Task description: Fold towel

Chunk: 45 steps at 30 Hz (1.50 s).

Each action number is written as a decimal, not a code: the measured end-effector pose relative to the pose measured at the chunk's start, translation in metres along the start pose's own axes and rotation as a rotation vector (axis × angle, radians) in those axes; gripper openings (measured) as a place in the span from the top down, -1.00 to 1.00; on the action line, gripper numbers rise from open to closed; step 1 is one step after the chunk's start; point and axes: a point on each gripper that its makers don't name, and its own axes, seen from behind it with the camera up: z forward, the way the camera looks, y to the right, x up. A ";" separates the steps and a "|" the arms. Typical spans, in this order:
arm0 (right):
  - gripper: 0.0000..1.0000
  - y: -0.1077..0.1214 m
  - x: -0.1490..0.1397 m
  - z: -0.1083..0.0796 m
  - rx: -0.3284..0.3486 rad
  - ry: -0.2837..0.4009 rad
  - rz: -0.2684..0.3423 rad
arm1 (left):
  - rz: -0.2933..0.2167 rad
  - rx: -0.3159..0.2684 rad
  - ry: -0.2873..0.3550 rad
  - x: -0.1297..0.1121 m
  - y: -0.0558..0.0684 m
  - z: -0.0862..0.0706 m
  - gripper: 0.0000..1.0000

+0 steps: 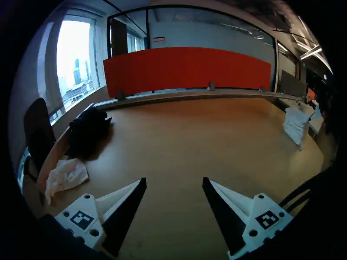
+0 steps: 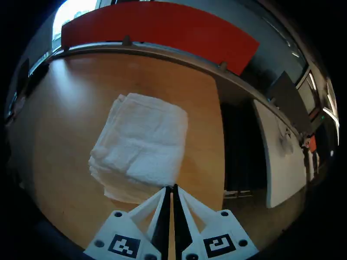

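Stack of folded white towels (image 2: 141, 143) on a wooden desk (image 1: 182, 138), one gripper spread, one closed.
The desk runs back to a red partition (image 1: 186, 69); a wall sign (image 1: 158, 40) beyond it is too small to read. The towels lie near the desk's edge. Across the desk sit a black bundle (image 1: 89, 130) and a crumpled white cloth (image 1: 65, 175). The left gripper (image 1: 173, 190) hovers over bare wood, fingers wide apart, holding nothing. The right gripper (image 2: 172, 190) has its fingers pressed together, tips at the stack's near edge; contact is unclear. A square black-and-white marker (image 1: 81, 218) sits on each finger base.
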 end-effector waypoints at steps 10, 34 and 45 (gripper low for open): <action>0.93 0.005 -0.006 0.005 -0.006 -0.026 0.005 | 0.002 0.004 -0.001 0.000 -0.002 -0.001 -0.93; 0.70 -0.001 -0.009 0.008 -0.027 -0.025 0.018 | 0.002 0.002 -0.003 -0.002 -0.003 -0.002 -0.92; -0.52 -0.006 -0.005 0.002 -0.031 0.009 0.059 | -0.002 0.001 0.002 -0.001 -0.005 -0.001 -0.92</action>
